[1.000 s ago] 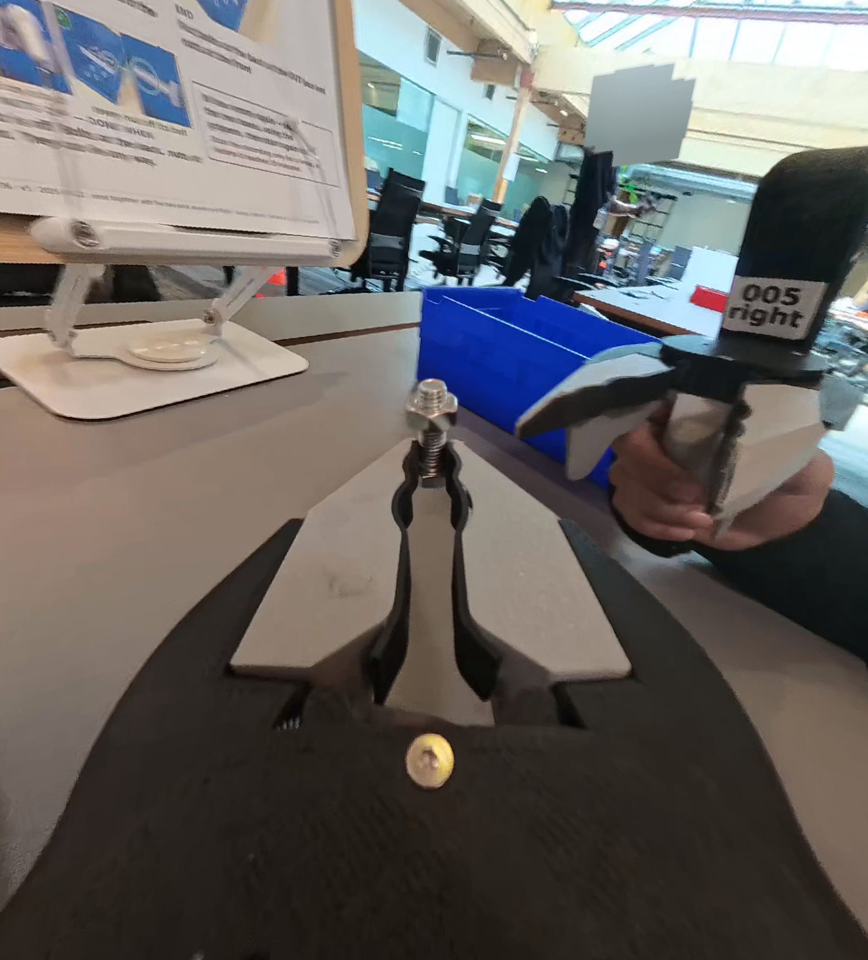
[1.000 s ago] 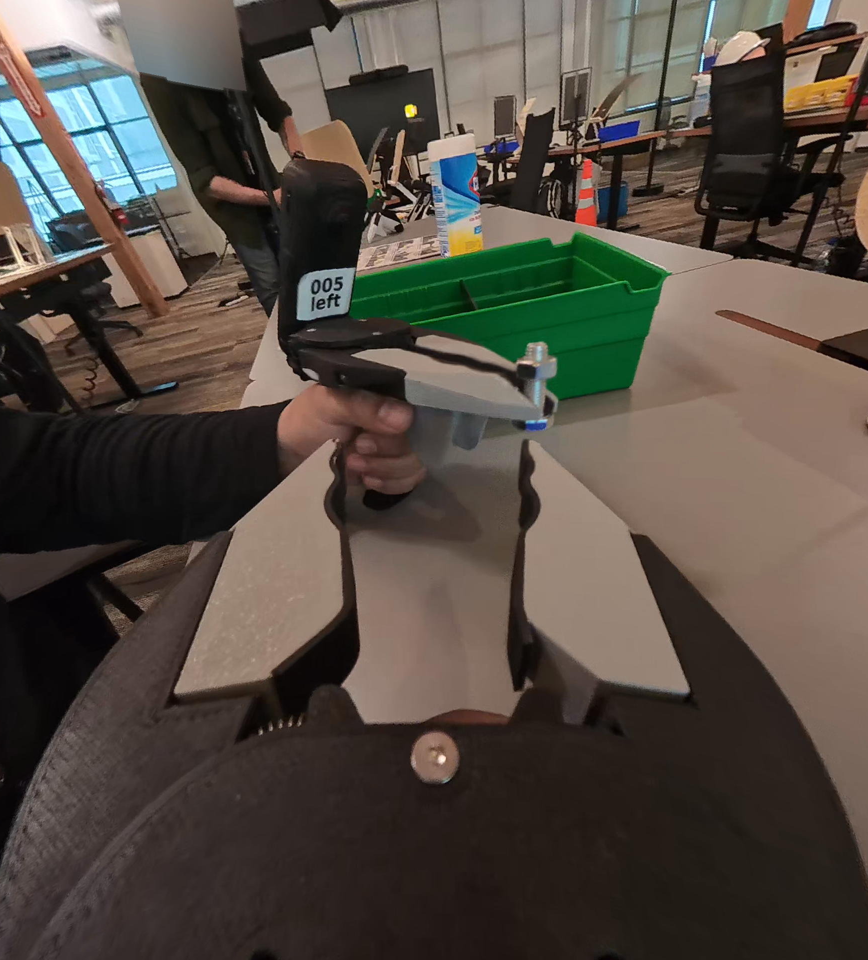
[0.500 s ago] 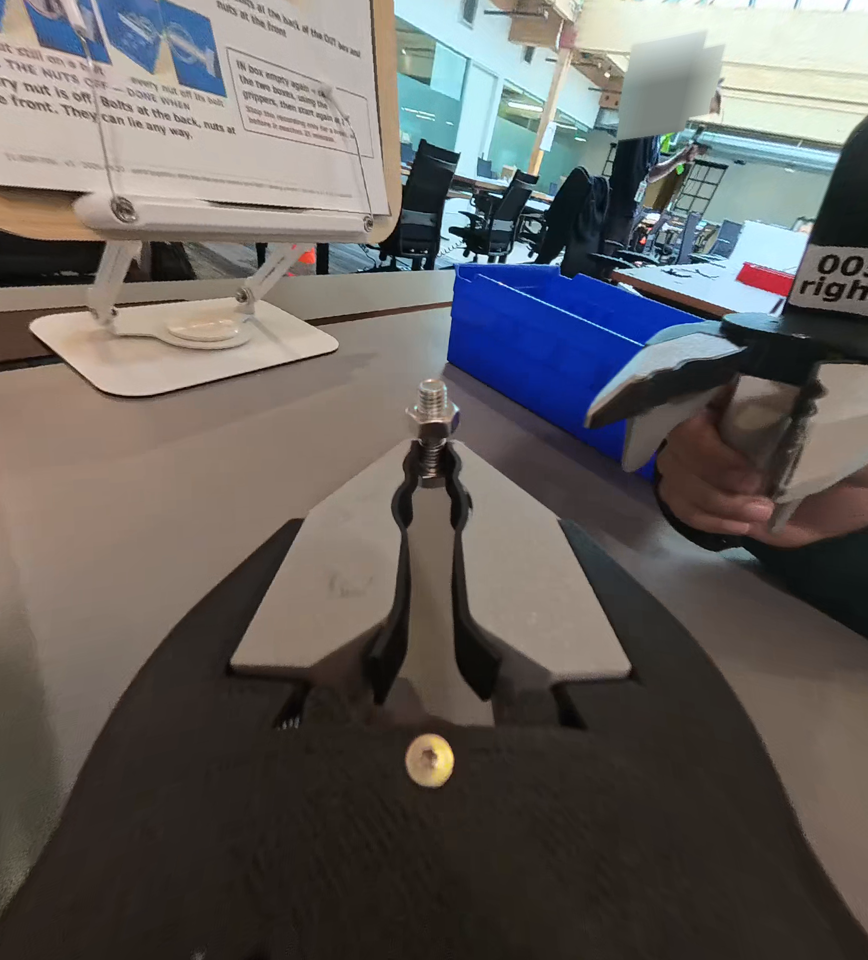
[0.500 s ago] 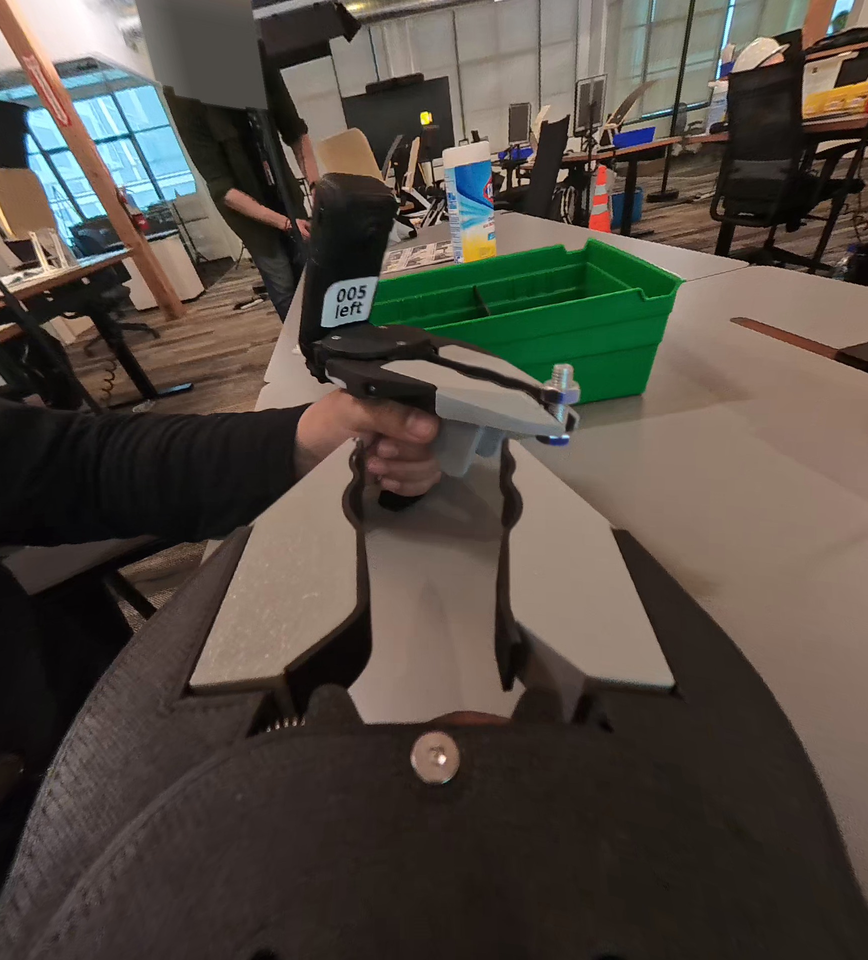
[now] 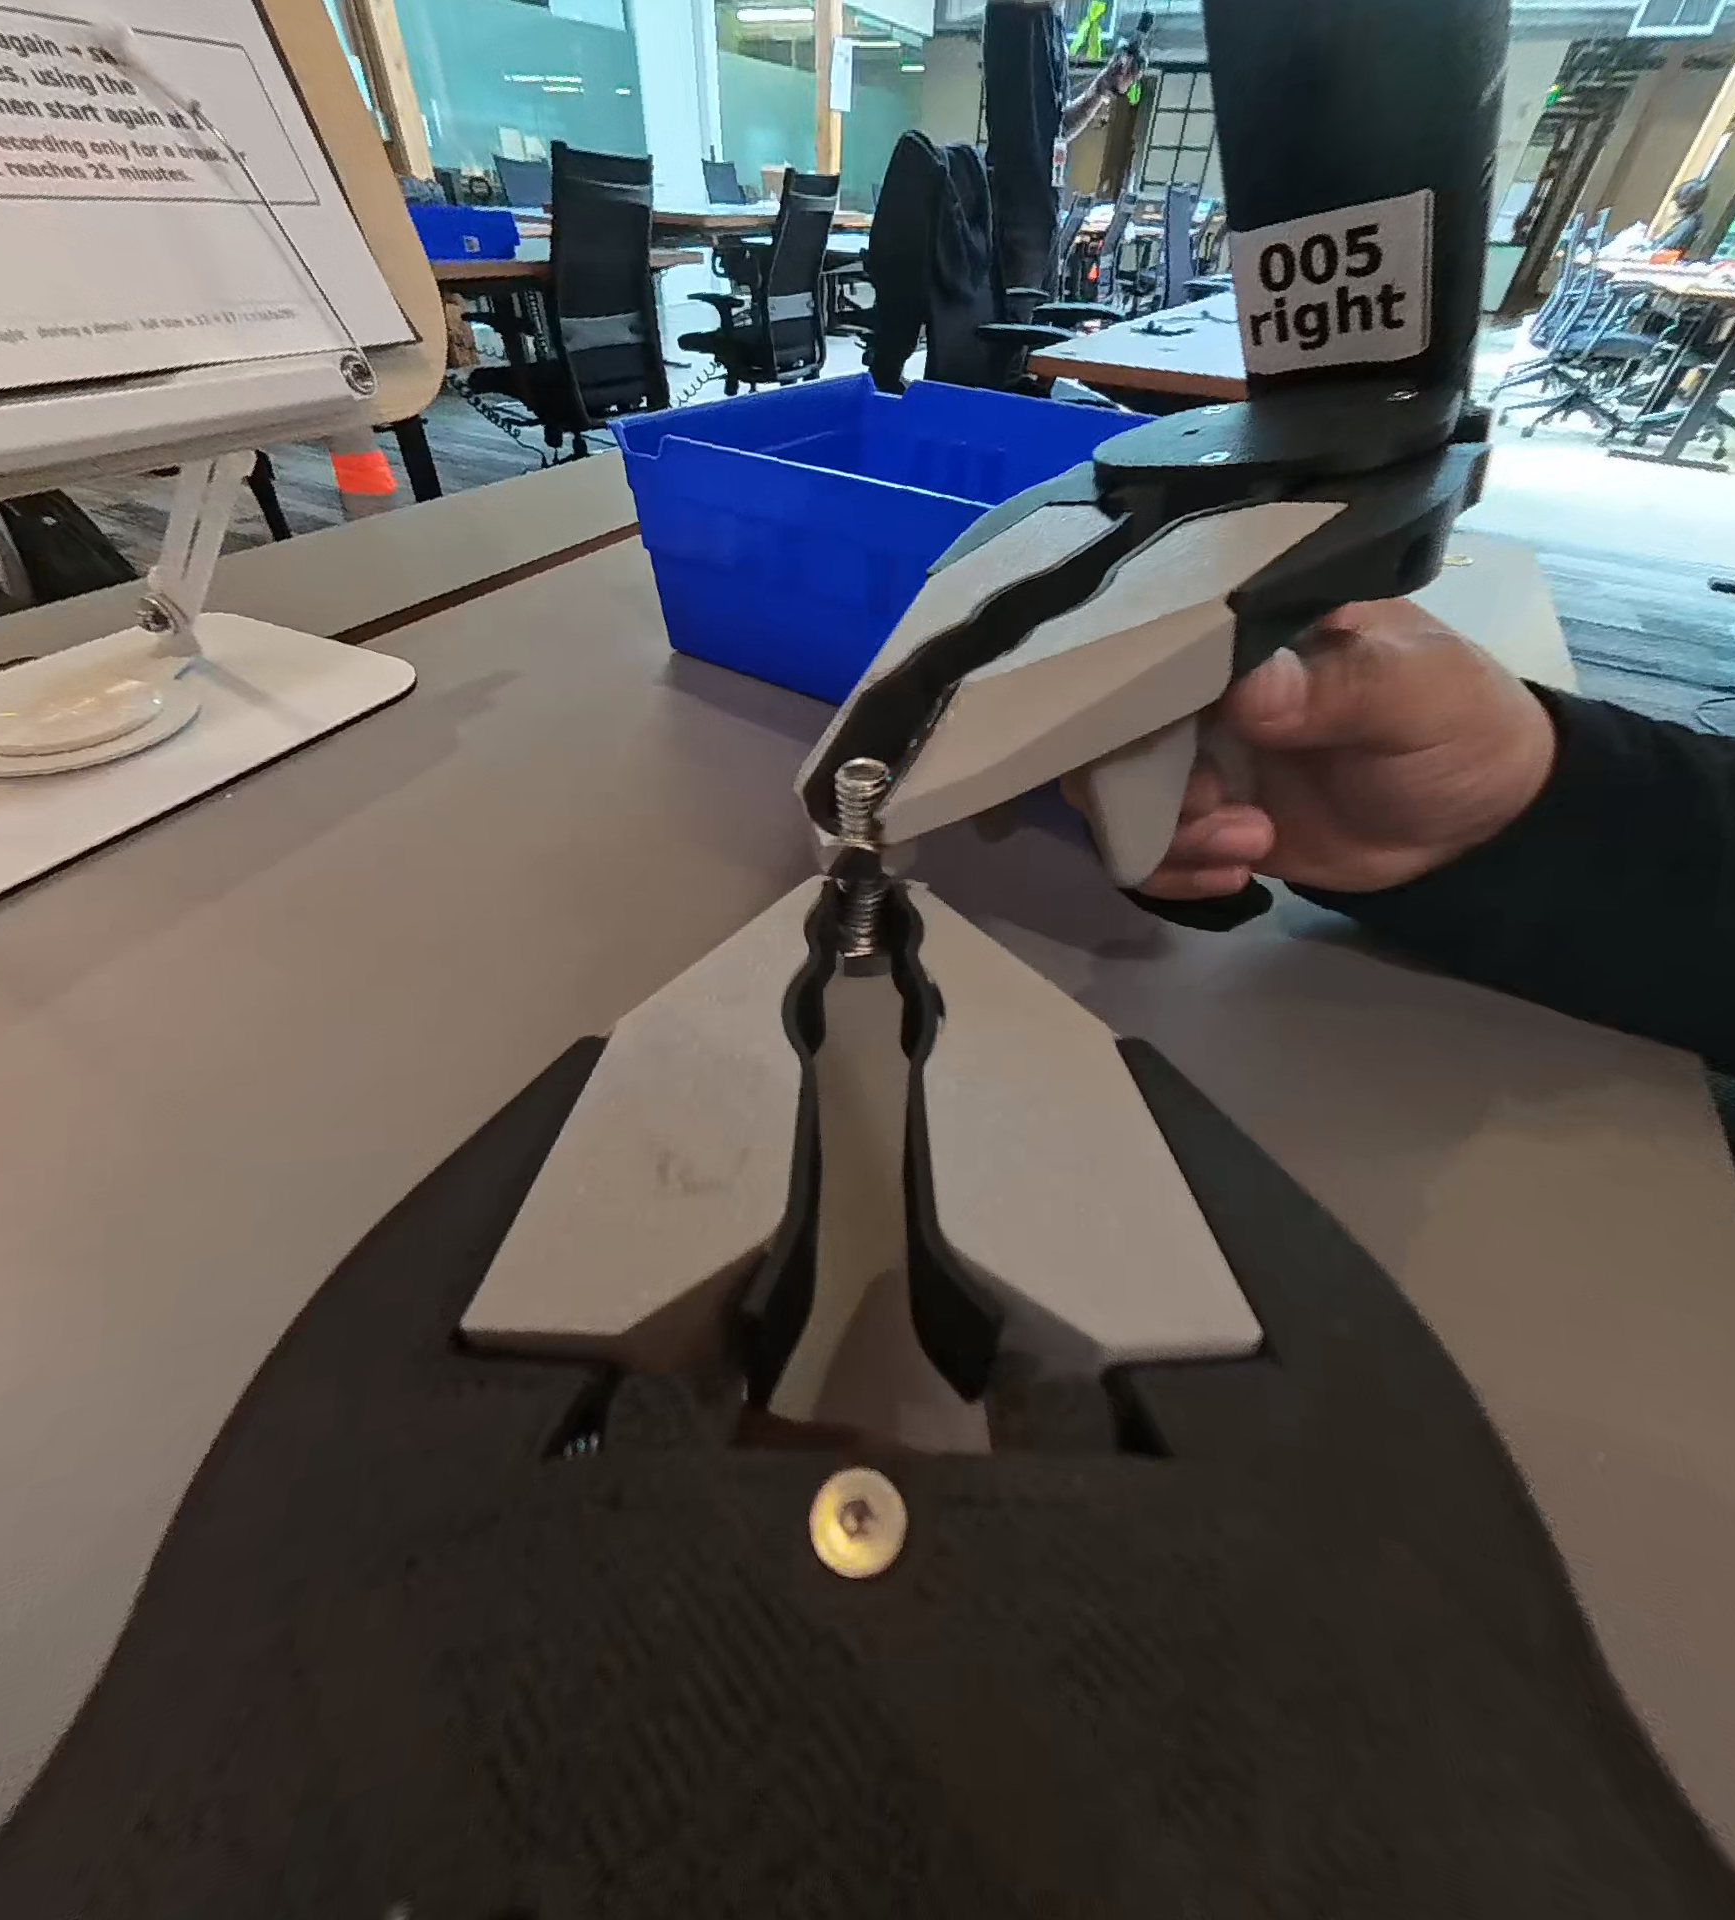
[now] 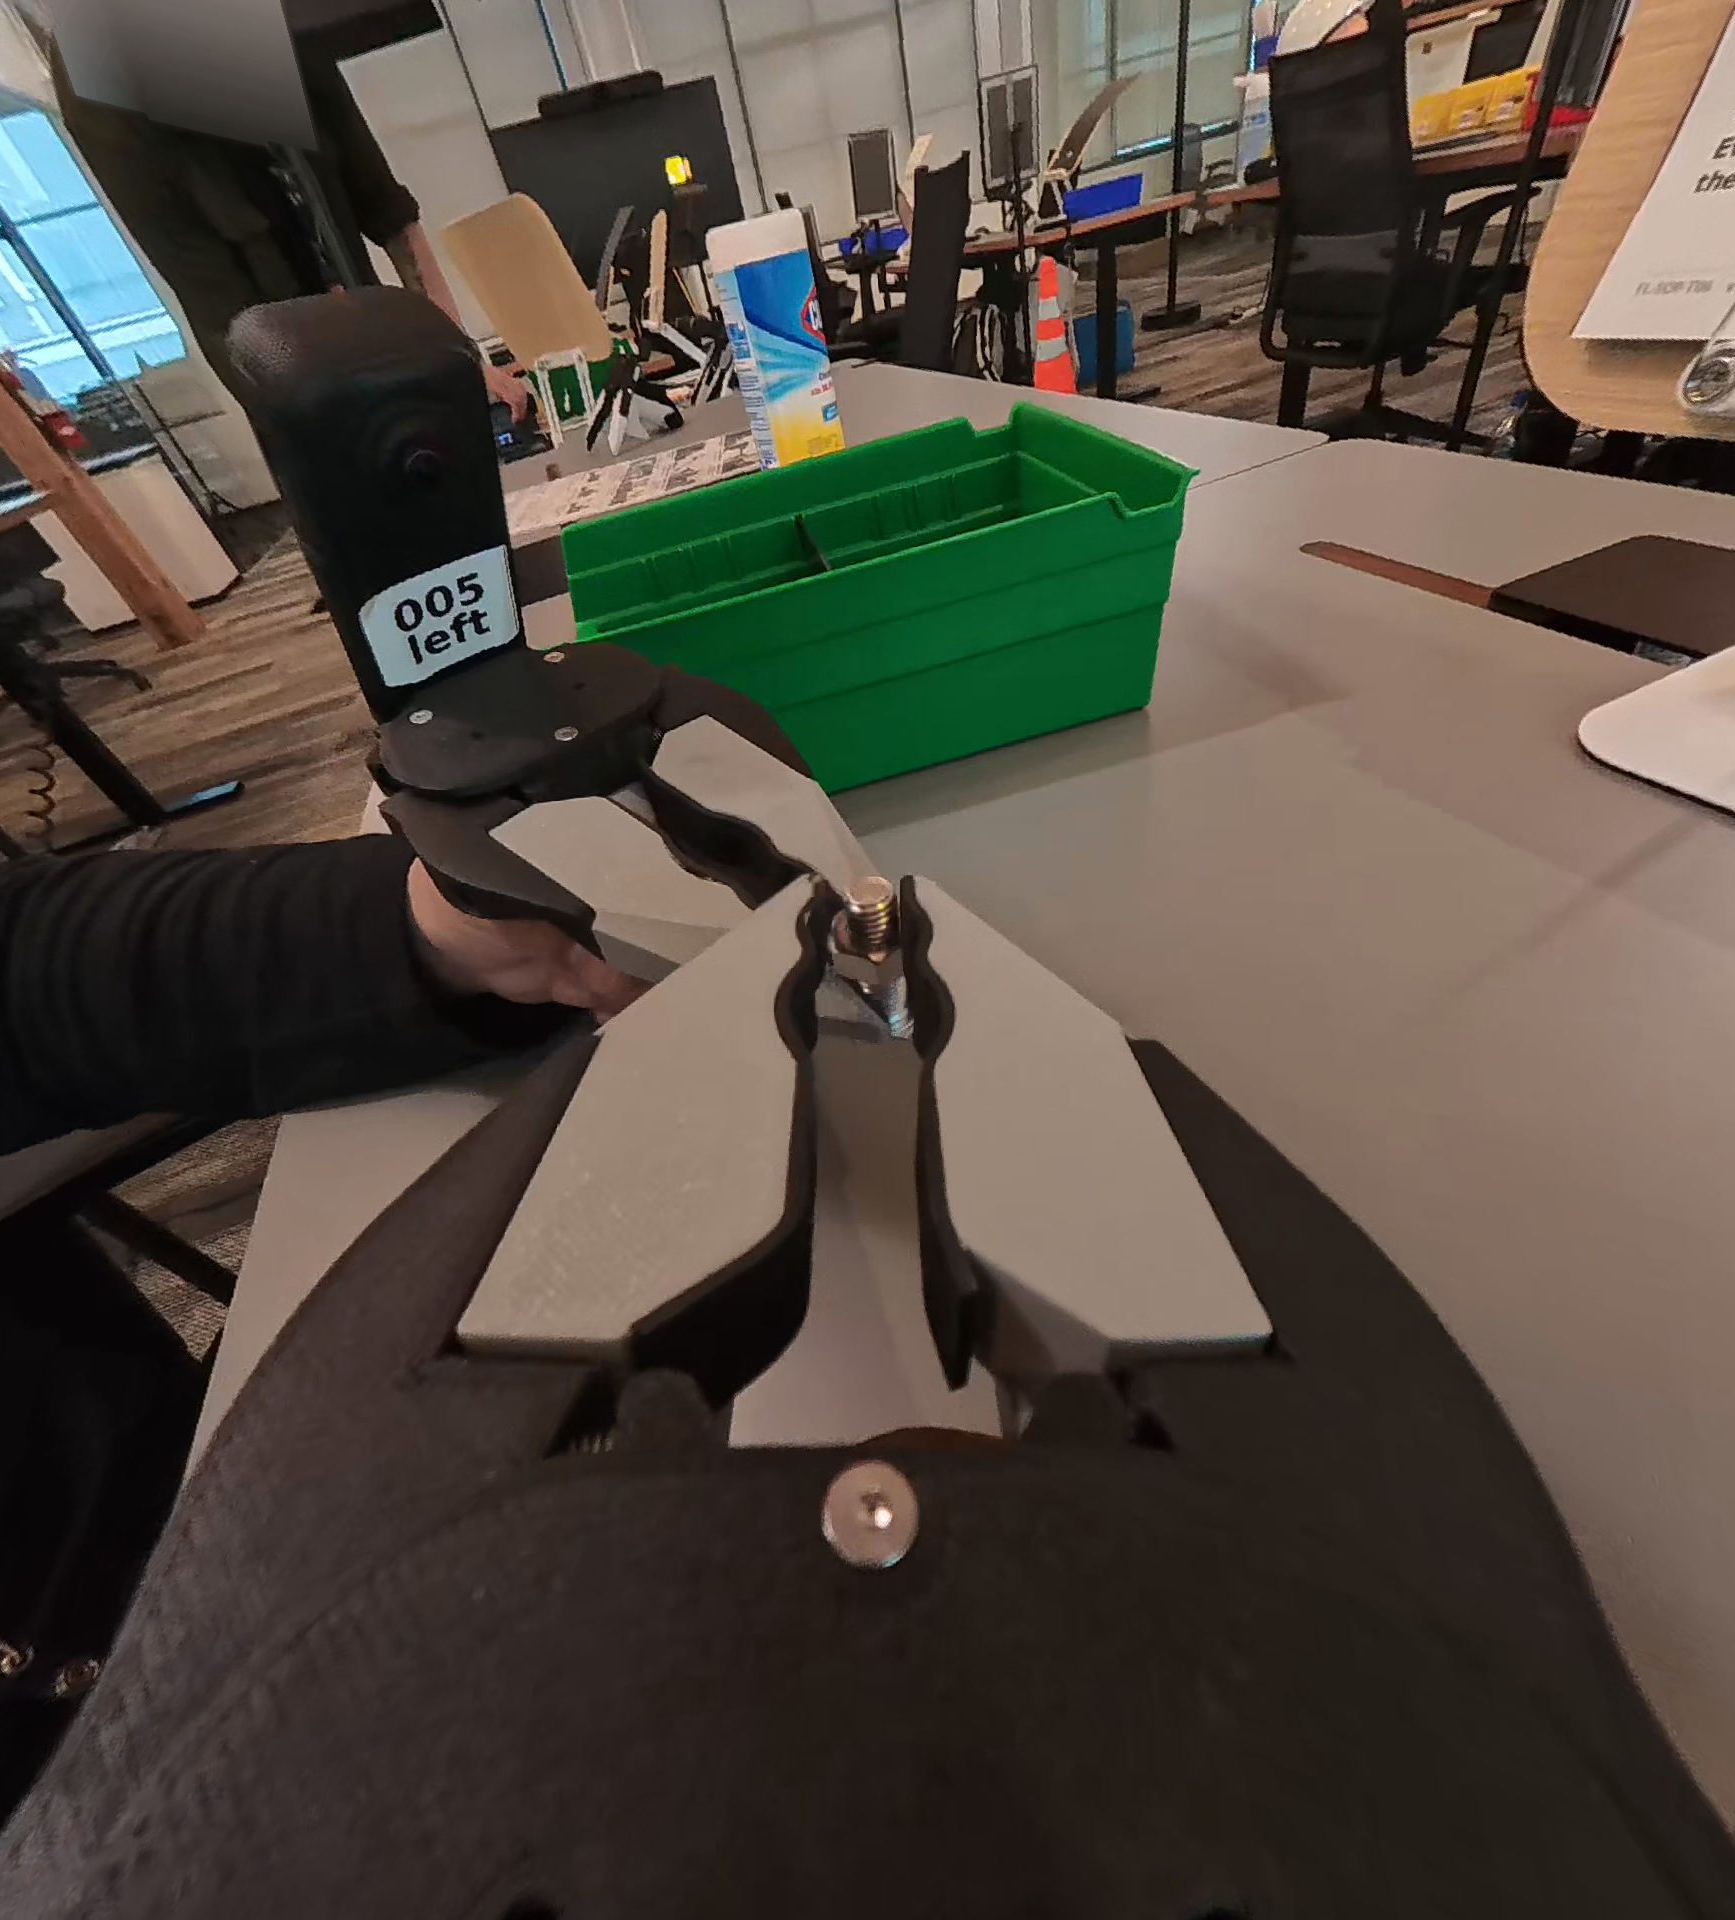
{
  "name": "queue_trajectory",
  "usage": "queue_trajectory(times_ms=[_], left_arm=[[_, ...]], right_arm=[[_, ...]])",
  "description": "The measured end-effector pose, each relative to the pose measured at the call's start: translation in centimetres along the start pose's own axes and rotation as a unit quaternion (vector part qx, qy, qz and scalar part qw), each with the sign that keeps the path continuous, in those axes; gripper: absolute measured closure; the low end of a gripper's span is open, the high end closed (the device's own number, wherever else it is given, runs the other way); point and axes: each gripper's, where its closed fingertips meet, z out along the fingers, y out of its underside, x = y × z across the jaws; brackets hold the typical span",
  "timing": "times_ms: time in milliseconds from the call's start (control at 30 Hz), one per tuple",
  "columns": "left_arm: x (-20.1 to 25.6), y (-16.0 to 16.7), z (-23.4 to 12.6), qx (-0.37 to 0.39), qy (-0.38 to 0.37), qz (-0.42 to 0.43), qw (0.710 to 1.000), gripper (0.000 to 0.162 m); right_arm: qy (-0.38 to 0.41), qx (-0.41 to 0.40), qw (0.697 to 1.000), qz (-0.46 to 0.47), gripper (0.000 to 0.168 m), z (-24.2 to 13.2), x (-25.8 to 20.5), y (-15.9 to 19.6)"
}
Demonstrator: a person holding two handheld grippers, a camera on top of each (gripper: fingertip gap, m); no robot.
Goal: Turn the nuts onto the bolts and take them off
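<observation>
**Two grippers meet on one bolt: turn the nut without tilting the thread**

The left gripper (image 5: 861, 935) has its jaws clamped on the shank of the upright silver threaded steel bolt (image 5: 860, 805), held in the air above the grey counter (image 5: 427, 935). The right gripper (image 6: 868, 961) has its jaws drawn in narrowly around the small silver hexagonal nut (image 6: 861, 943), which sits partway down the thread with the tip showing above it. Judging by that, the step is turning the nut. It would go best with the left grip firm and still, the right gripper rotating squarely about the bolt's axis, flats well seated, re-gripping in short turns. The blue plastic bin (image 5: 842, 530) and green plastic bin (image 6: 873, 613) stand apart behind.
</observation>
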Motion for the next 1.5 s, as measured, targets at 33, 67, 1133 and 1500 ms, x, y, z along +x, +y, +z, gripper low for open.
queue_trajectory(times_ms=[33,67,1133,1500], left_arm=[[0.0,0.1,0.0,-0.002,0.0,0.001,1.0,0.156],[0.0,0.2,0.1,-0.004,-0.001,0.001,1.0,0.156],[-1.5,0.9,0.3,-0.031,-0.034,-0.034,0.998,0.134],[-1.8,0.9,0.1,-0.029,-0.04,-0.04,0.998,0.136]], right_arm=[[0.001,-0.003,1.0,0.0,0.159,0.1,0.0,0.1],[0.009,-0.006,1.0,-0.004,0.162,0.1,0.2,0.2],[0.38,-0.027,0.924,-0.035,0.162,-24.5,9.3,-4.9],[0.432,-0.173,0.882,0.069,0.158,-28.6,14.8,5.8]])
